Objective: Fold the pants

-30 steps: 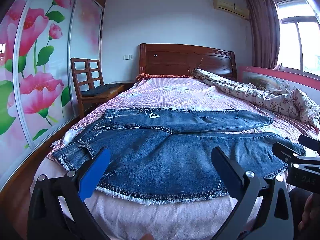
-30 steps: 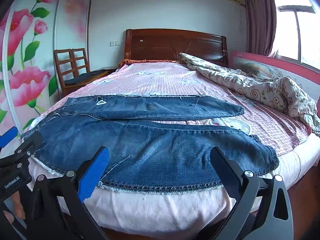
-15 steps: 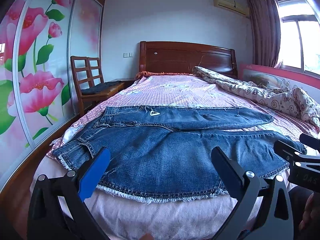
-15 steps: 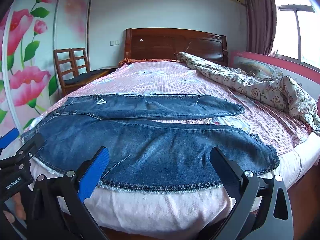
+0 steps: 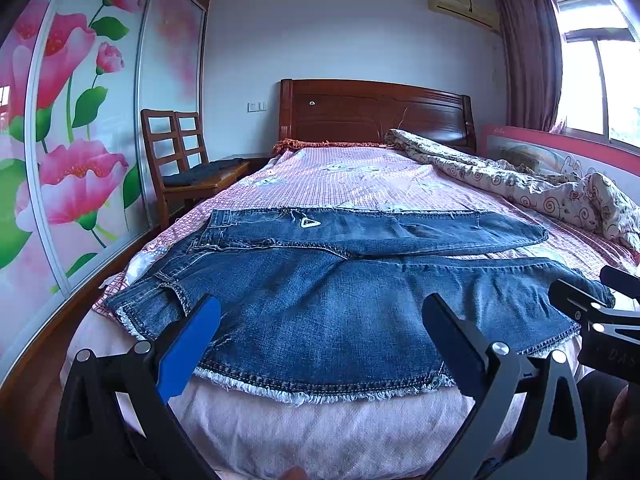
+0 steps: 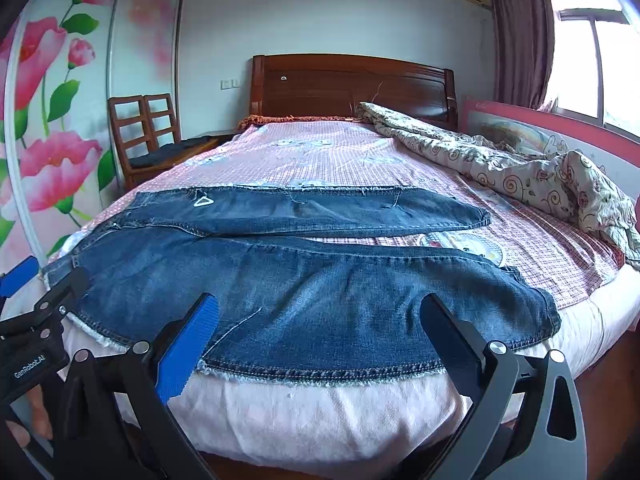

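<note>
Blue denim pants [image 5: 320, 300] [image 6: 304, 288] lie flat across the foot of the bed, waist at the left, both legs running to the right with a gap of pink sheet between them. A white triangle mark sits on the far leg. My left gripper [image 5: 320, 320] hovers open over the near frayed edge, toward the waist end. My right gripper [image 6: 316, 316] hovers open over the near leg, further right. Neither touches the denim. Each gripper shows at the edge of the other's view.
The bed [image 5: 320, 432] has a pink checked sheet and a wooden headboard [image 5: 376, 112]. A crumpled patterned quilt [image 6: 520, 176] lies along the right side. A wooden chair [image 5: 180, 160] and a flowered wardrobe [image 5: 60, 140] stand at the left. A window is at the right.
Both cameras have shifted only slightly; the pants sit a little lower in the left wrist view. The jeans and both open grippers are as before.
</note>
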A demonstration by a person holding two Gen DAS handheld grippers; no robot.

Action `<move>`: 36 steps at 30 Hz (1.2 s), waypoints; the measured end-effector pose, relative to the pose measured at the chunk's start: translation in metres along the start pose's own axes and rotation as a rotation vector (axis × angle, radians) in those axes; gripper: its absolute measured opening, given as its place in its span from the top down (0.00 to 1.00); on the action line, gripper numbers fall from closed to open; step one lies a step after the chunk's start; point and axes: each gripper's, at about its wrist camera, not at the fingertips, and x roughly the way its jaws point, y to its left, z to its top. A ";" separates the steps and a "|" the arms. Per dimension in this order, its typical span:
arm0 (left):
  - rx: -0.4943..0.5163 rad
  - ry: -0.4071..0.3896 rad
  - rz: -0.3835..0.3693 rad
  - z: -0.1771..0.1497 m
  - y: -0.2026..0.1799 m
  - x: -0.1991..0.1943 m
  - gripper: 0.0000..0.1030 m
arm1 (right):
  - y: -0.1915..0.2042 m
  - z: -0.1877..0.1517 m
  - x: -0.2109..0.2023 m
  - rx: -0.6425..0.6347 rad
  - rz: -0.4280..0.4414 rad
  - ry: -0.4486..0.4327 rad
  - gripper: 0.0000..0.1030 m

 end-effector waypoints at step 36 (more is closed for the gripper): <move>0.007 -0.018 -0.007 -0.001 -0.002 0.002 0.02 | -0.002 0.000 0.001 0.009 0.002 -0.001 0.03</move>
